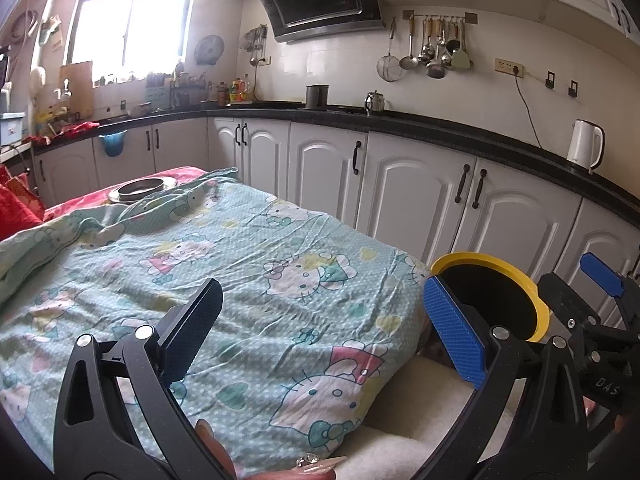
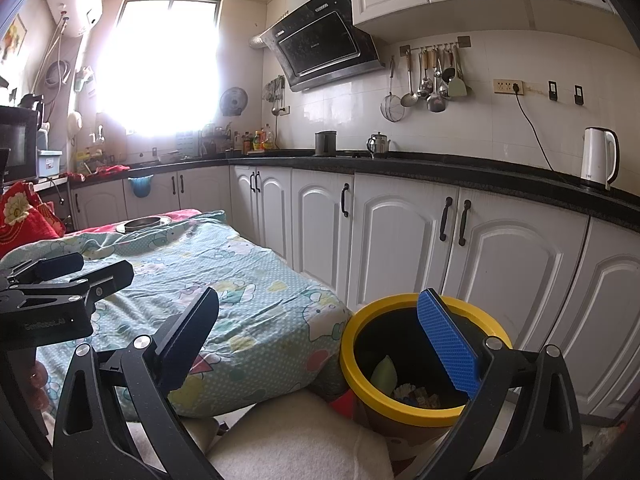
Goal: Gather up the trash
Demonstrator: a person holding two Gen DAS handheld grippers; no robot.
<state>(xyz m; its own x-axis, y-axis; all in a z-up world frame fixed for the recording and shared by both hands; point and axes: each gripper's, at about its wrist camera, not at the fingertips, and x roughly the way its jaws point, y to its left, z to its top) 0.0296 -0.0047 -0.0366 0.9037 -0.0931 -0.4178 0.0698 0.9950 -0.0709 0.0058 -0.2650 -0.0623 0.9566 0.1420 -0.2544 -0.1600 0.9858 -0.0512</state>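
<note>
**Over the bin, both claws empty**

Beside the cloth-covered table, lower right of the right wrist view, stands the yellow-rimmed trash bin (image 2: 420,364), its black inside holding scraps: a pale green piece and some small wrappers at the bottom. Right gripper (image 2: 324,344) hangs over it, fingers spread wide, nothing between them; the blue pad (image 2: 446,346) sits over the bin's mouth, the dark pad over the table edge.

Left gripper (image 1: 326,334) hovers above the patterned cloth (image 1: 240,264), fingers likewise spread and empty. In its view the bin shows at right, behind the blue pad.

Cloth surface: mint green, cartoon-cat print, wrinkled. No litter seen on the near part. A metal dish (image 1: 142,190) sits at the far end, upper left of the frame.

Background: white cabinets (image 2: 400,240), black counter, a white kettle (image 2: 598,158) at right.
</note>
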